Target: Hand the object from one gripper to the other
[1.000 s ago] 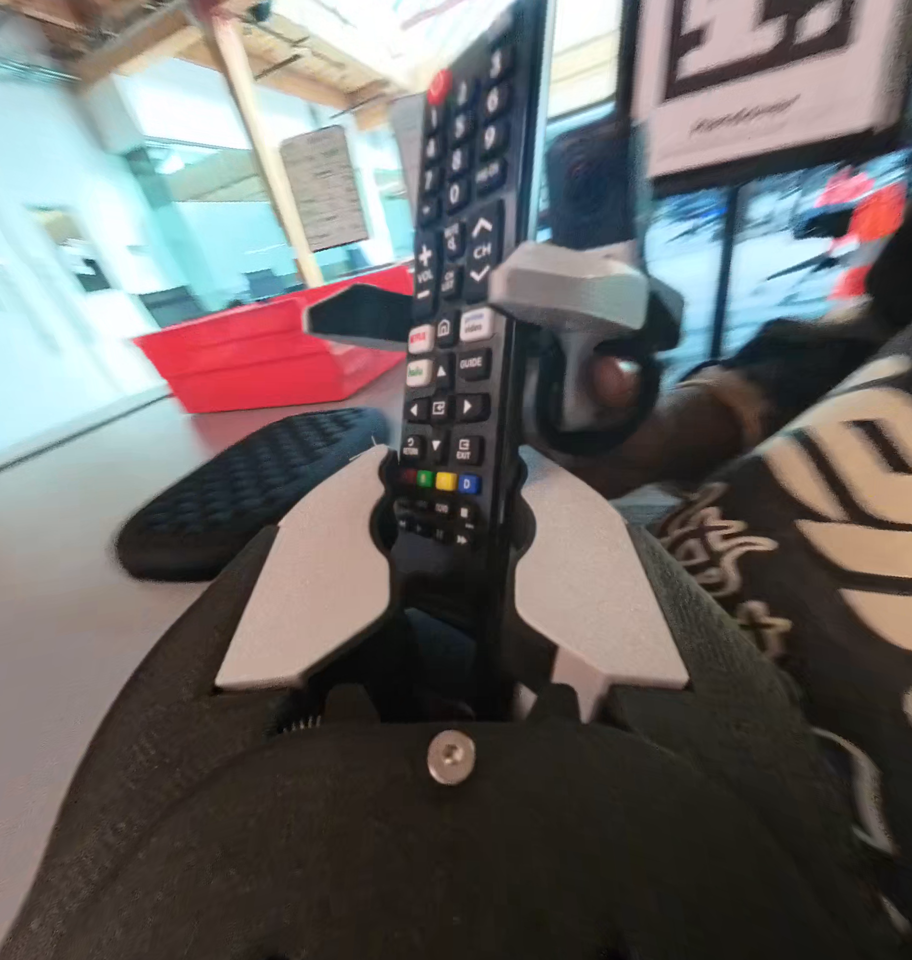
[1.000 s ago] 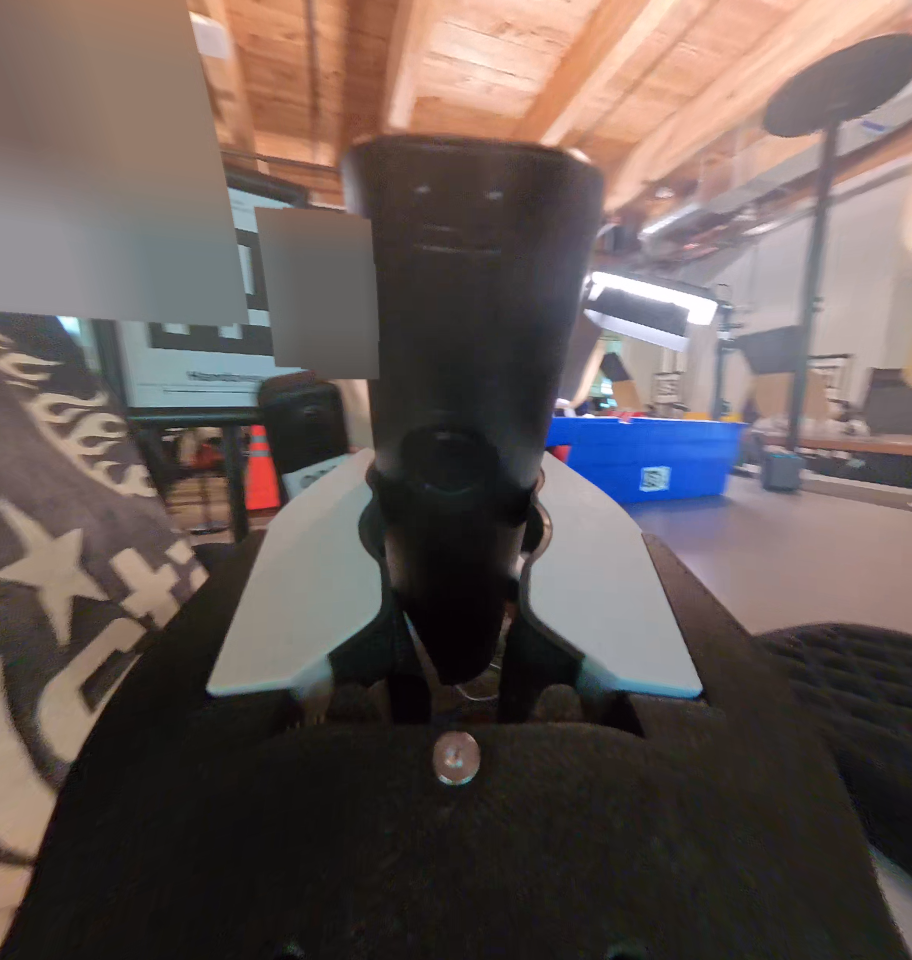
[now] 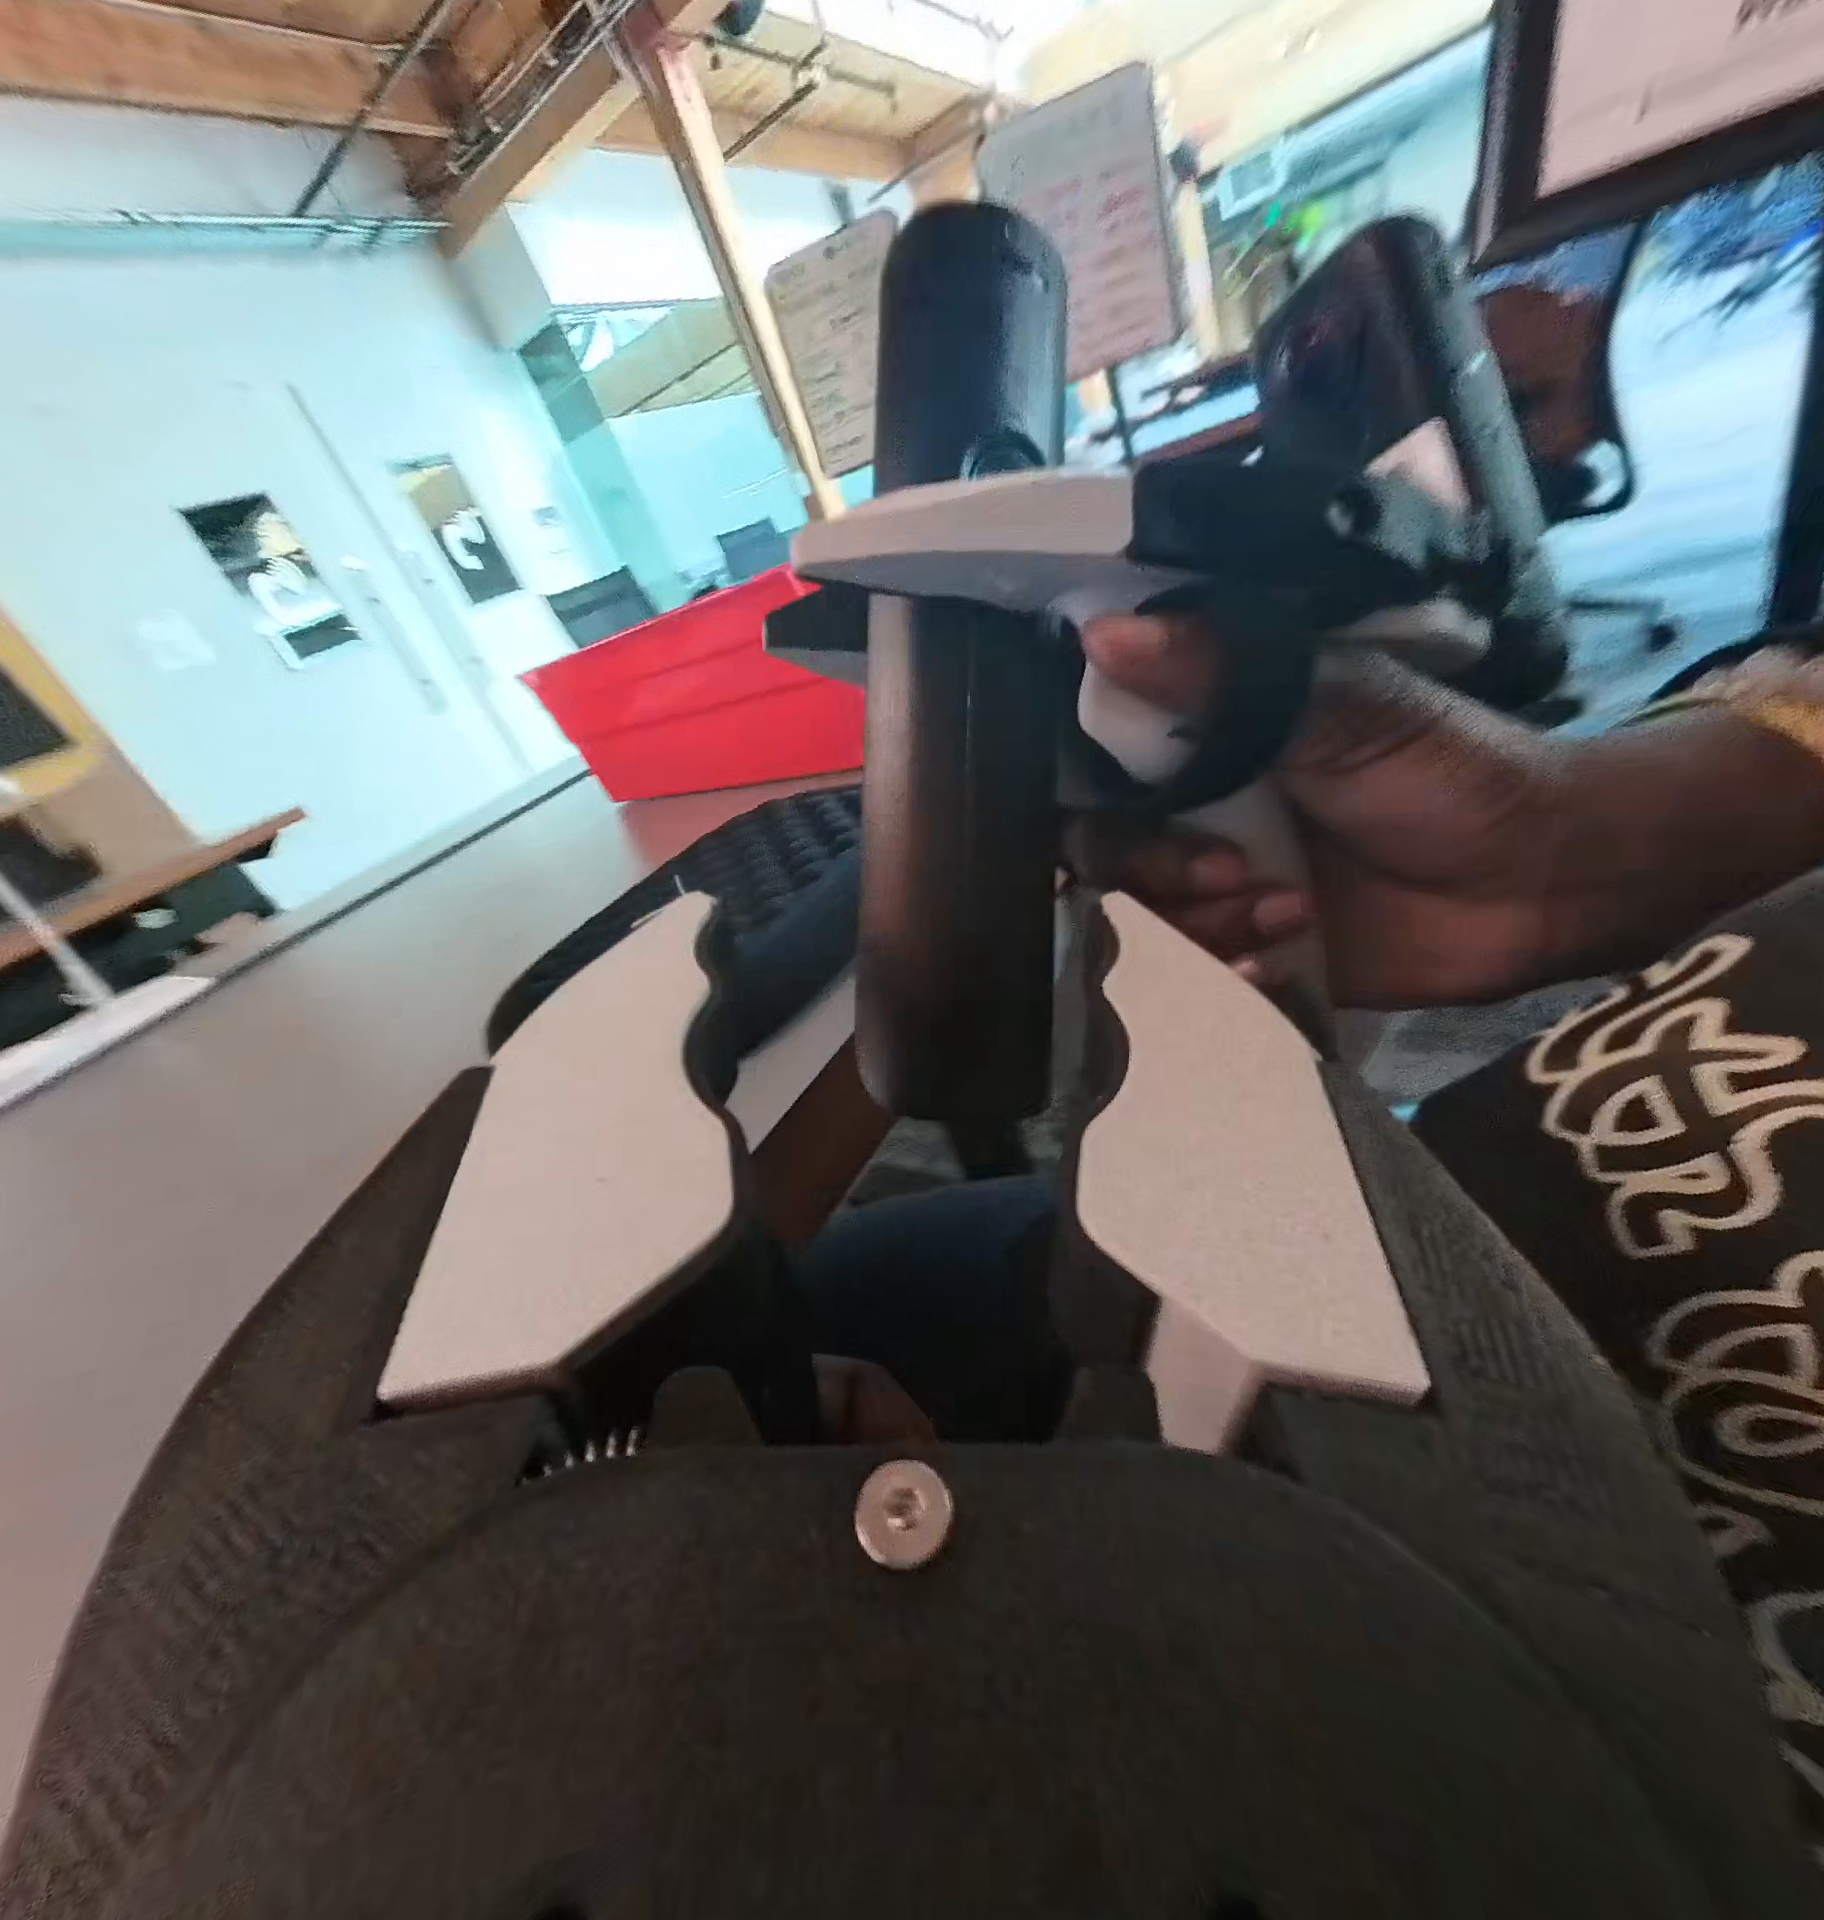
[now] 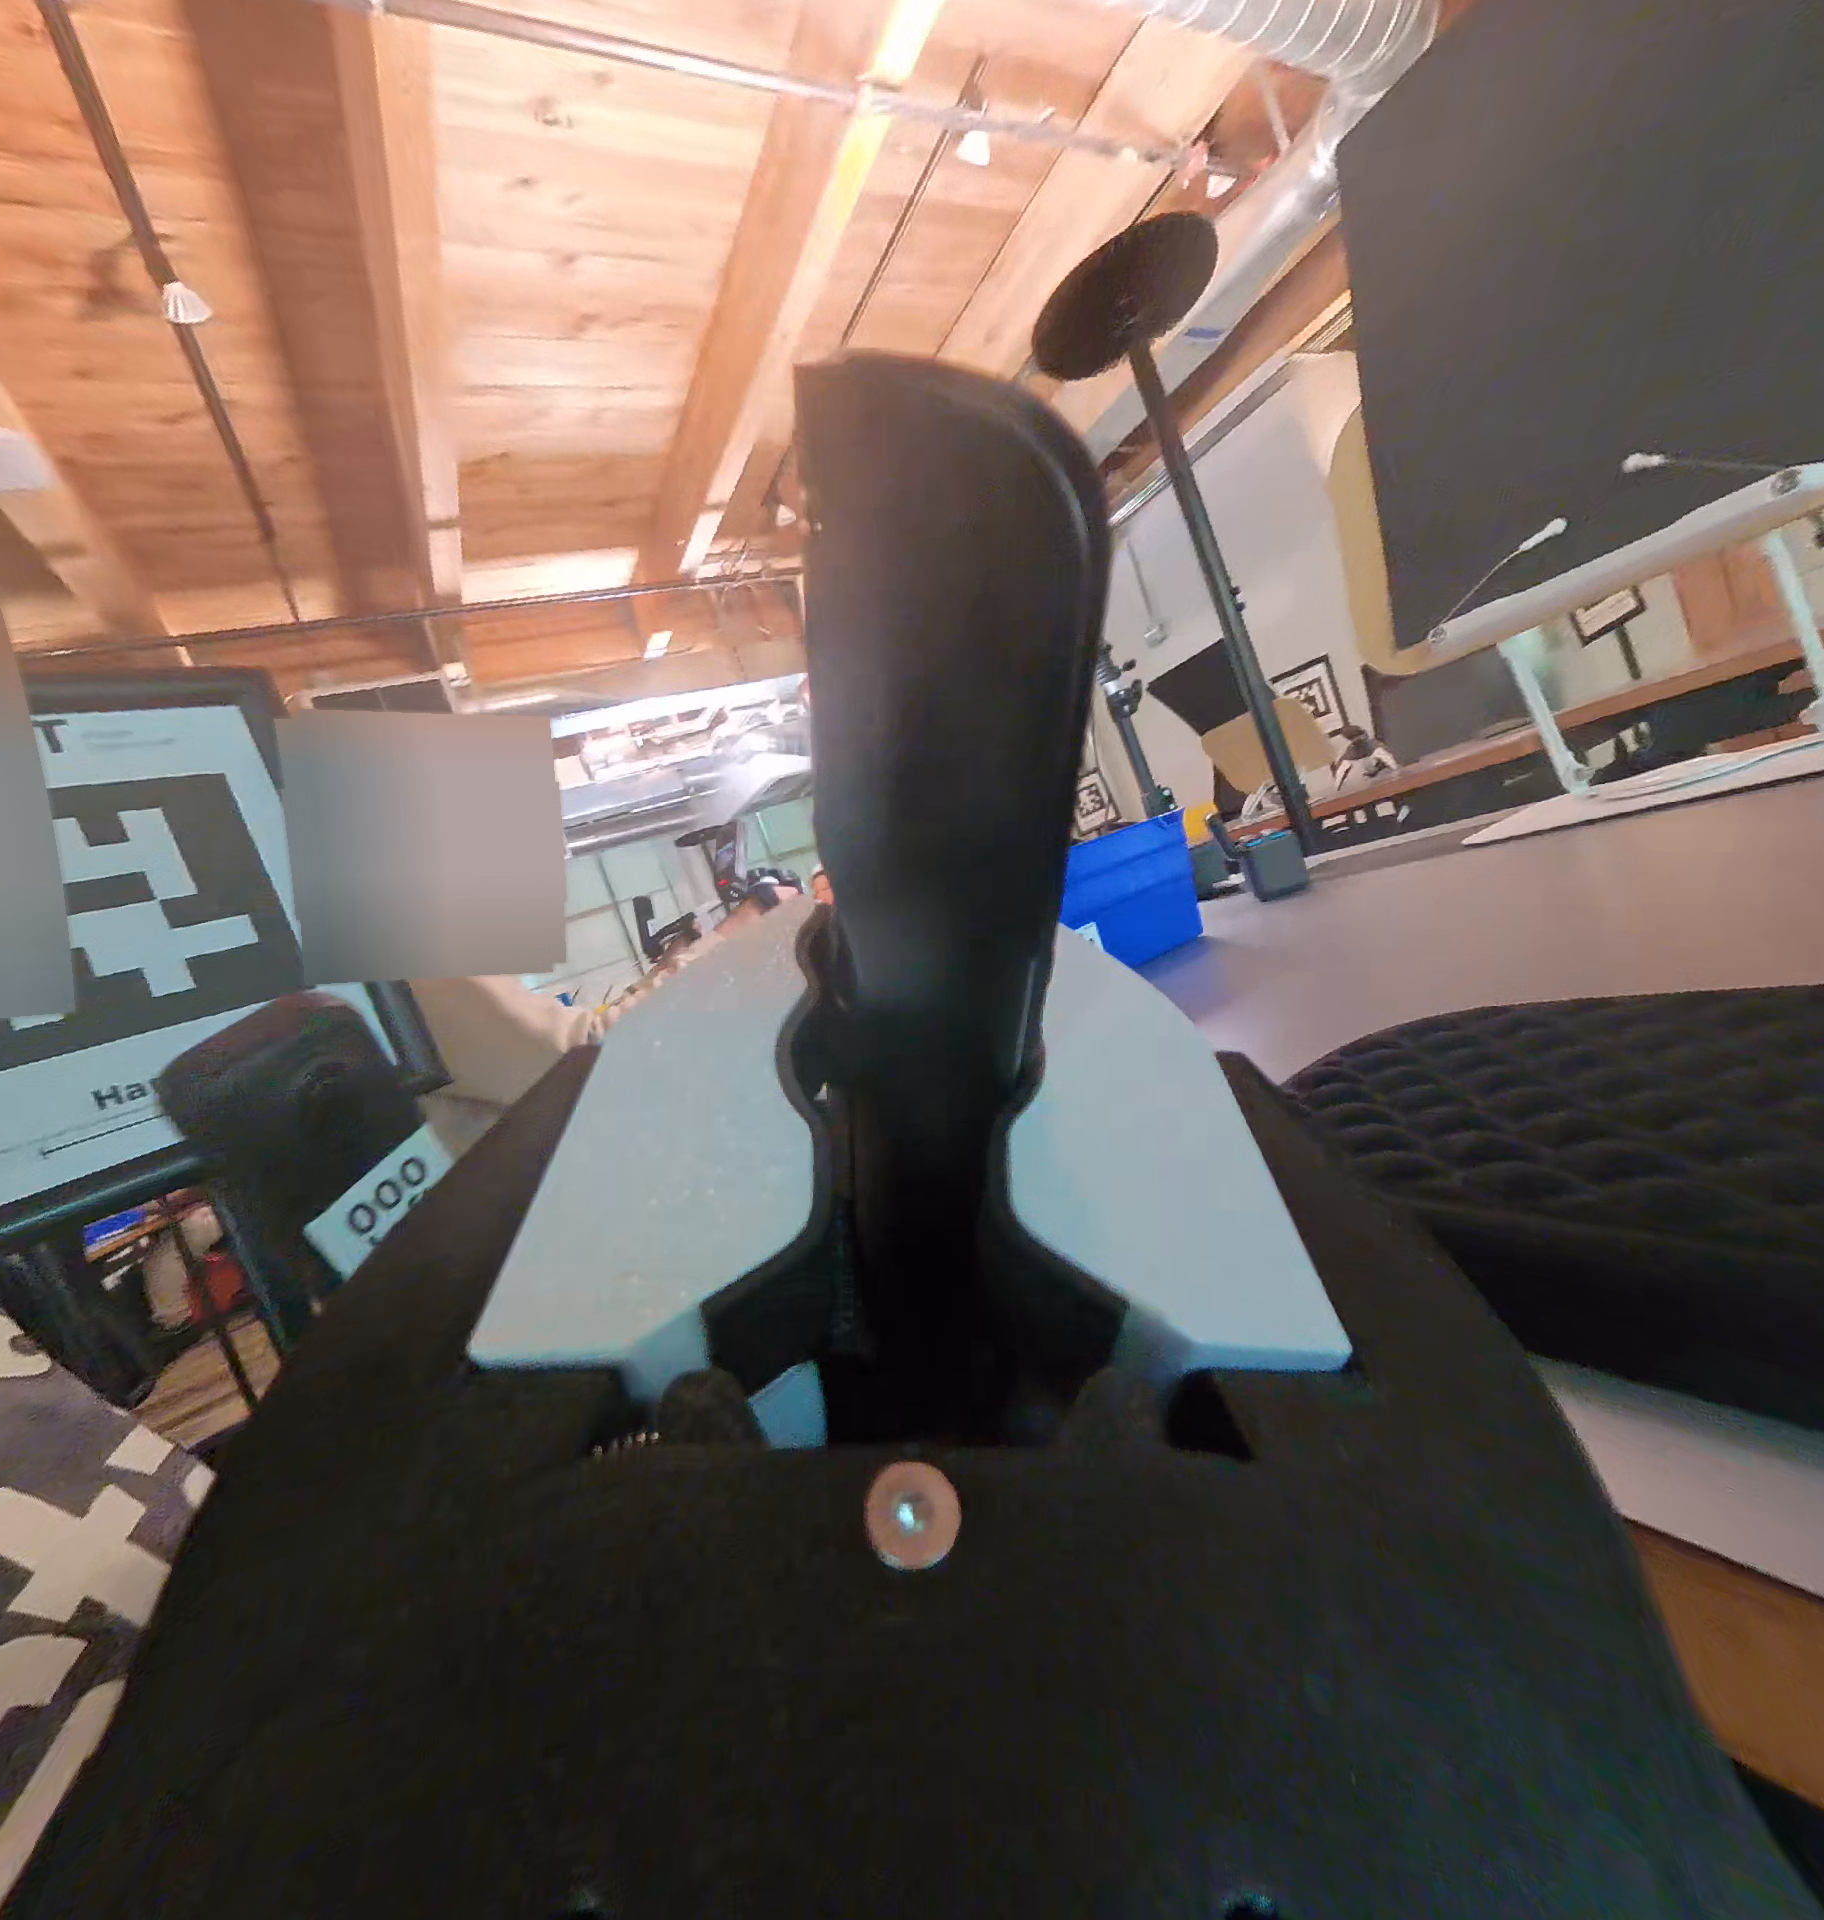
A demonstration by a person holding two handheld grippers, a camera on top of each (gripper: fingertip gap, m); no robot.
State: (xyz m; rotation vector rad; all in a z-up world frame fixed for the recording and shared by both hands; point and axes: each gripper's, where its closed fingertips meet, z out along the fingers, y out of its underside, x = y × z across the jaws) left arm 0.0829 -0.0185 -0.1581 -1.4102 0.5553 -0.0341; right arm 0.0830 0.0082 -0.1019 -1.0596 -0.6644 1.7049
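Grey table [image 3: 212, 1195], left gripper [image 3: 903, 997] now spread, remote [image 4: 939, 748] pinched by right gripper [image 4: 913, 1049] fingers alone.

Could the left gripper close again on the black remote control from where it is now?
Probably yes: the left gripper is open, the black remote control hangs between its fingers, nothing blocks.

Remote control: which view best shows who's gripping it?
Left wrist view: the remote control stands clear between the open left gripper, clamped by the right gripper. Right wrist view shows only its dark back.
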